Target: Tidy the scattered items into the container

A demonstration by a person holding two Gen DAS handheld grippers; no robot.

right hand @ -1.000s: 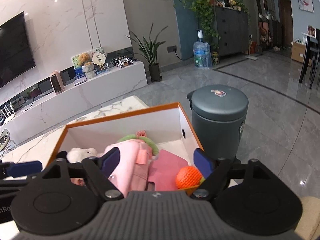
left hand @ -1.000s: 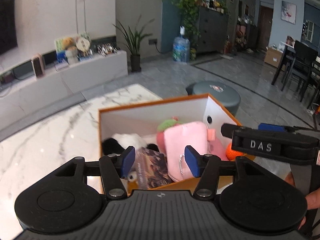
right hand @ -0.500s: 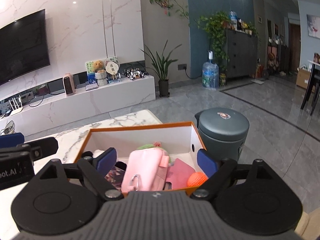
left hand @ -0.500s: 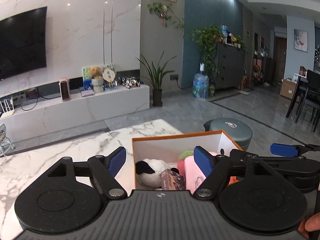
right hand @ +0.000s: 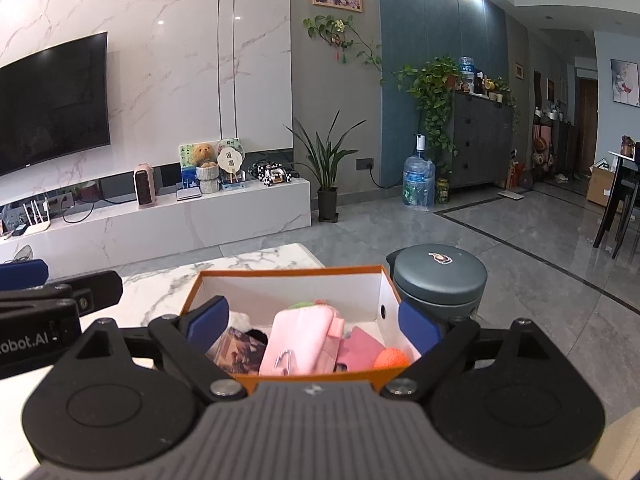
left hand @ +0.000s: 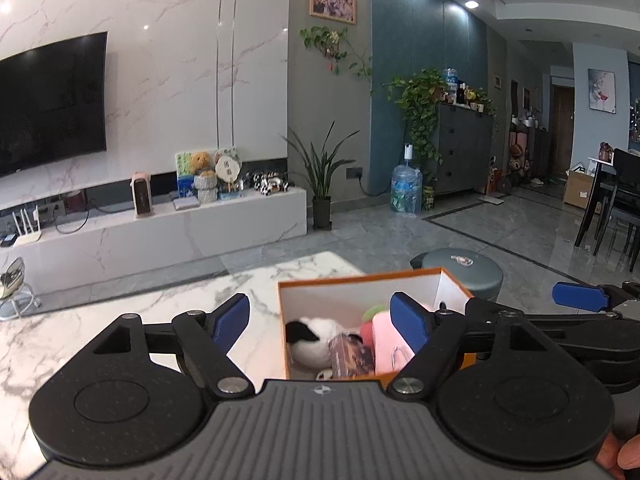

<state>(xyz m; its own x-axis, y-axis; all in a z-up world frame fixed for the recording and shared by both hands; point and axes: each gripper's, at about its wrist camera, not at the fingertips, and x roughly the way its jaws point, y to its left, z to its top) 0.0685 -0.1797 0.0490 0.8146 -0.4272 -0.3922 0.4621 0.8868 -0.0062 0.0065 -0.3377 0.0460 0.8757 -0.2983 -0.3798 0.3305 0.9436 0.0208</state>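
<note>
Both tools have pulled back and tilted up since a second ago: the box (right hand: 290, 276) sat large in both wrist views then, now it sits lower and smaller with more of the room showing. Left tool (left hand: 320, 322) also went from narrow to wide.

Left tool: spread, nothing between the pads. Right tool (right hand: 316, 322): spread, empty too.

Box sits on the tabletop (left hand: 120, 316), at its edge nearest the bin (right hand: 438, 280). Inside the box: plush (left hand: 316, 336) at the left wall, booklet (right hand: 240, 350) right of it, pink pouch (right hand: 300, 340) mid-box, orange ball (right hand: 390, 358) in the corner nearest the bin. No loose items visible on the tabletop left of the box, so the task looks about done, though the tool bodies hide the near strip.

Risks from here:
- Box is close to the tabletop edge beside the bin. A nudge from the right tool on its near wall could push it off that edge.
- Pouch stands tall in the box, near rim height. A low pass of either tool over the box could snag its clip and drag it out.
- Ball is round and loose; tipping the box would let it roll out.
- The two tools are close together left of the box; they could clash.
</note>
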